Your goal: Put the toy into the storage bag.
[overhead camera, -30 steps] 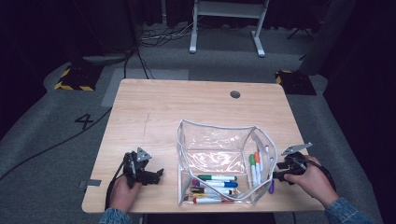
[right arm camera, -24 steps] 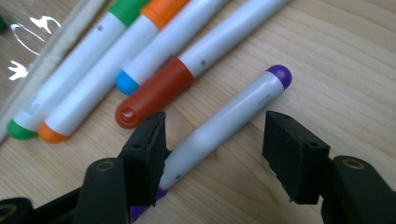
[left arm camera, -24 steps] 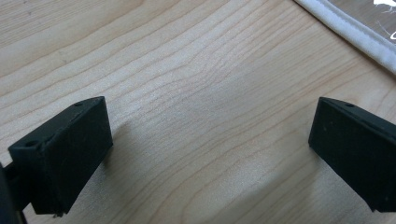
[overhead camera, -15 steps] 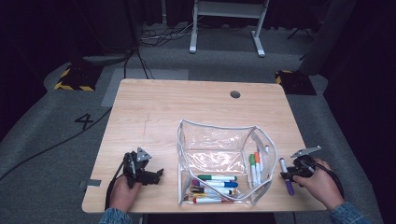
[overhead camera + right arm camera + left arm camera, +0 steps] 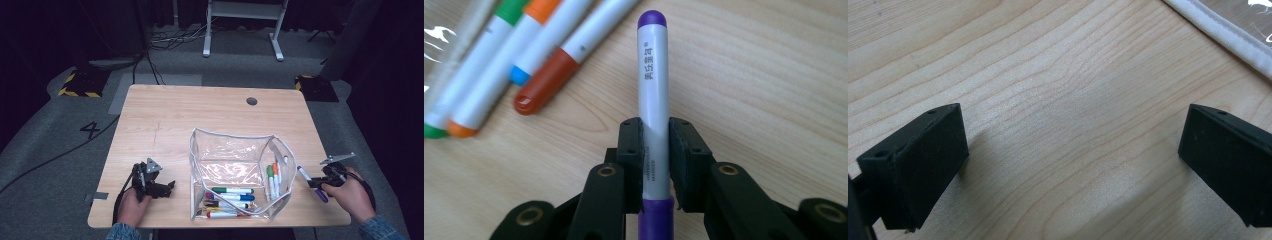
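Purple marker (image 5: pixel 653 95) clamped between the pads of the right gripper (image 5: pixel 655 137), jaws just closed onto the barrel within the last moment, pads pressing on the white body slightly above the purple cap at the rear end. Held to the right of the clear pouch (image 5: pixel 235 150), just beyond its white-edged right wall, above the bare wooden table (image 5: pixel 200 110); in the high view, marker (image 5: pixel 311 182) slanting from the right gripper (image 5: pixel 318 184) toward the pouch, tip nearest the pouch, not touching it. Judged light, rigid and smooth-walled: a round plastic barrel, prone to rolling or swivelling between flat pads if pinched off-centre or near an end. Best purchase judged at mid-barrel, across the long axis; present hold lying toward the capped end, so most of the length overhanging forward and liable to droop or pivot under a quick swing. No fragility expected beyond a loosened cap. Loose markers (image 5: pixel 529 55), green, orange, blue and red-brown tipped, lying in a row left of the held marker in the right gripper view, at the pouch's right wall; further markers (image 5: pixel 232 197) lying along the pouch's near edge. Left gripper (image 5: pixel 1073 150) released, jaws spread wide with only bare wood between them, resting left of the pouch, well apart from the purple marker; white piping of the pouch visible at the upper right corner of the left gripper view.
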`<act>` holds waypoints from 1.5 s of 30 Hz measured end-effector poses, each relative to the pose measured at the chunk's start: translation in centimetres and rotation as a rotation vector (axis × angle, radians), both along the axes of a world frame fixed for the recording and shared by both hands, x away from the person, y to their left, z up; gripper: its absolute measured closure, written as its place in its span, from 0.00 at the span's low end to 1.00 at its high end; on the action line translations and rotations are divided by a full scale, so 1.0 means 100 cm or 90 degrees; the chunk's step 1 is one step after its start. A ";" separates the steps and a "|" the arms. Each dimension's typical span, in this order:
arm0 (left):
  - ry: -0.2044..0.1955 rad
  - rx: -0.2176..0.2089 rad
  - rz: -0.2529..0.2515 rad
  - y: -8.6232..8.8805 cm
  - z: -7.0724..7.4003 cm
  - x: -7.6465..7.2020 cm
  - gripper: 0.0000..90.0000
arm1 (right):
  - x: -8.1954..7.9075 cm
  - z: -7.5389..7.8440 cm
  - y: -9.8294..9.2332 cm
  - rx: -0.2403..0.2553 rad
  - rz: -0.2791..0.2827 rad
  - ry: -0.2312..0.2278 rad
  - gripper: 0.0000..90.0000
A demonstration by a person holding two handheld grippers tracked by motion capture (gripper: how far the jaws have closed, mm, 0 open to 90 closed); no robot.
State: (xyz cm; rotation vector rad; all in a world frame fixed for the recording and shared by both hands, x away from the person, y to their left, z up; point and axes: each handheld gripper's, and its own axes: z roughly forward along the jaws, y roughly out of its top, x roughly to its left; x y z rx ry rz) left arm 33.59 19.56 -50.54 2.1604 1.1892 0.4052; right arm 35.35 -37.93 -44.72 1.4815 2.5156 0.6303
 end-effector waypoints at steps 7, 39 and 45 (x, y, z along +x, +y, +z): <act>0.000 0.000 0.000 0.000 0.000 0.000 0.00 | -0.005 0.034 0.004 0.040 0.034 -0.015 0.86; 0.000 0.000 0.000 0.000 0.000 0.000 0.00 | -0.022 0.174 0.078 0.112 0.248 -0.134 0.86; 0.000 0.000 0.000 0.000 0.000 0.000 0.00 | -0.020 0.189 0.123 0.110 0.325 -0.129 0.86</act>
